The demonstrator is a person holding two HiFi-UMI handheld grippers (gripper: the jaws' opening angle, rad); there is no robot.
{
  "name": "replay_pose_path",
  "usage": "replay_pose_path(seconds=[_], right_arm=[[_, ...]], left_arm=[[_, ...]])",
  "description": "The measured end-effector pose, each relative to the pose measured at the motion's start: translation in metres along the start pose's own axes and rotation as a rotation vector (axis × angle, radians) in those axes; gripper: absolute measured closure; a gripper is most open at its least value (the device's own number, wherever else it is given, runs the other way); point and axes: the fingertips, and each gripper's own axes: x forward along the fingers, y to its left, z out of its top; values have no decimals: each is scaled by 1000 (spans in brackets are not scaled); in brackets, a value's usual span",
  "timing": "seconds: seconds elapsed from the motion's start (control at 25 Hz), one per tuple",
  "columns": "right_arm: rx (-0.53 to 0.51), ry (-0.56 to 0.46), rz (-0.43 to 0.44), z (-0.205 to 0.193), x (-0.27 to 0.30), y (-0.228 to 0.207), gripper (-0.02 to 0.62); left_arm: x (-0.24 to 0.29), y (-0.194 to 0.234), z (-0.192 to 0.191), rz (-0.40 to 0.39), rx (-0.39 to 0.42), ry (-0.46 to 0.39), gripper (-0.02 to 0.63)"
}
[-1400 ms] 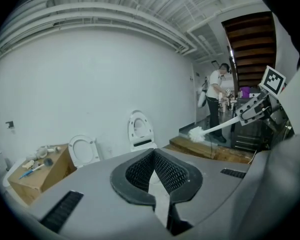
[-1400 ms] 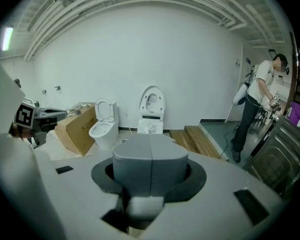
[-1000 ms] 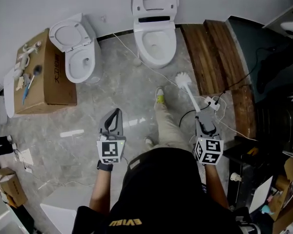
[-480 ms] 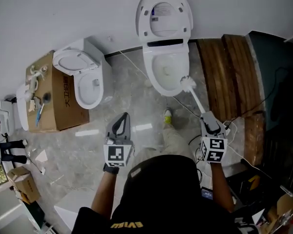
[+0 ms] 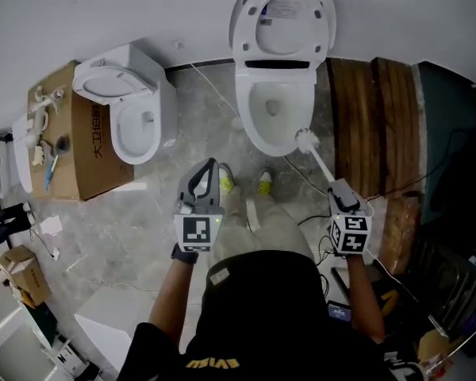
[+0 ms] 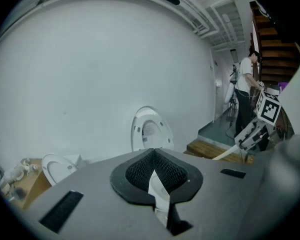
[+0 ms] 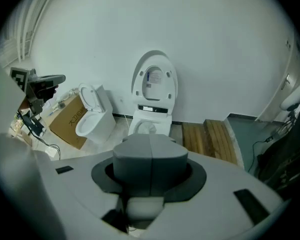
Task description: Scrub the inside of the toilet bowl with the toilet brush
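Observation:
The white toilet (image 5: 260, 130) stands against the wall with its lid (image 5: 282, 14) raised and its bowl open. My right gripper (image 5: 339, 190) is shut on the white handle of the toilet brush (image 5: 305, 140). The bristle head hangs at the bowl's front right rim; contact cannot be told. In the right gripper view the shut jaws (image 7: 150, 154) point at the toilet (image 7: 151, 115) and hide the brush. My left gripper (image 5: 204, 173) is shut on nothing, held left of the bowl above the floor. In the left gripper view its pads (image 6: 140, 170) meet under the lid (image 6: 149, 131).
A second, smaller toilet (image 5: 131, 101) stands to the left beside a cardboard box (image 5: 83, 145) with small items on top. A wooden platform (image 5: 373, 125) lies right of the toilet. Cables (image 5: 301, 185) trail across the marble floor. Another person (image 6: 246, 91) stands far right.
The person has stepped toward the toilet. The brush head rose from over the floor to the bowl's front right rim. Both grippers stayed shut.

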Motion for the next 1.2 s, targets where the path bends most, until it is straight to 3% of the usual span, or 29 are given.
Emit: replay_pose_path(seconds=[0.2, 0.52, 0.72, 0.84, 1.04, 1.2], right_arm=[[29, 19, -39, 13, 25, 22, 434], [-67, 74, -57, 51, 82, 72, 434], [-75, 192, -67, 40, 141, 94, 434], [-88, 195, -96, 40, 172, 88, 434], [-190, 285, -113, 37, 216, 77, 434], [-310, 290, -102, 28, 272, 64, 434]], left_arm=[[1, 30, -4, -46, -25, -22, 588], [20, 79, -13, -131, -67, -50, 588], [39, 92, -17, -229, 15, -40, 588], [52, 91, -18, -273, 32, -40, 588], [93, 94, -39, -248, -76, -75, 588], [139, 82, -84, -244, -110, -1, 588]])
